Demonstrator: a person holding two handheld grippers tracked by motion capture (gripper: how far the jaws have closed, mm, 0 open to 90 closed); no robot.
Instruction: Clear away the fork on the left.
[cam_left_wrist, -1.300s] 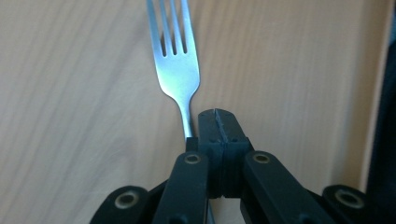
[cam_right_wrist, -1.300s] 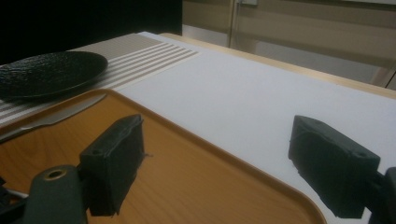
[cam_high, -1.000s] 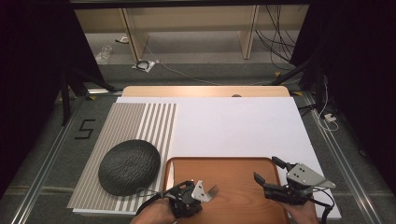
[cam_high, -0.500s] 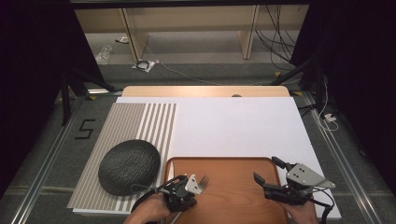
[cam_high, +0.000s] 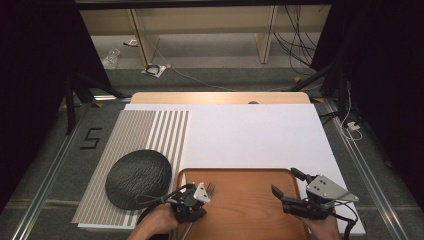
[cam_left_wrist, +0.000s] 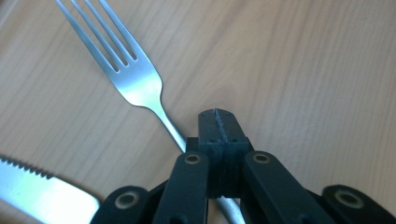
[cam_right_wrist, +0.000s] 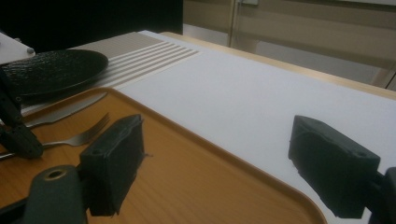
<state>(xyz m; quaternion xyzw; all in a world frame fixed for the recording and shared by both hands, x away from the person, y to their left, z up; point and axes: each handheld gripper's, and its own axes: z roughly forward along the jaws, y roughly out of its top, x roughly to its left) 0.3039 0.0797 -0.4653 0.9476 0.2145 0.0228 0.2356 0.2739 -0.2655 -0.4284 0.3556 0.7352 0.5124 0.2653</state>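
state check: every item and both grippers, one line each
fork: flat on the tray, handle clamped in the left gripper
knife: flat on the tray beside the fork, untouched
plate: bare, on the striped mat, left of the tray
tray: on the table
left gripper: shut on the fork
right gripper: open, holding nothing, over the tray

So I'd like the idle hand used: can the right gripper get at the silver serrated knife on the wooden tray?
Probably not directly: the left gripper, shut on the fork, sits between the open right gripper and the knife.

Black "5" on floor, left of table.
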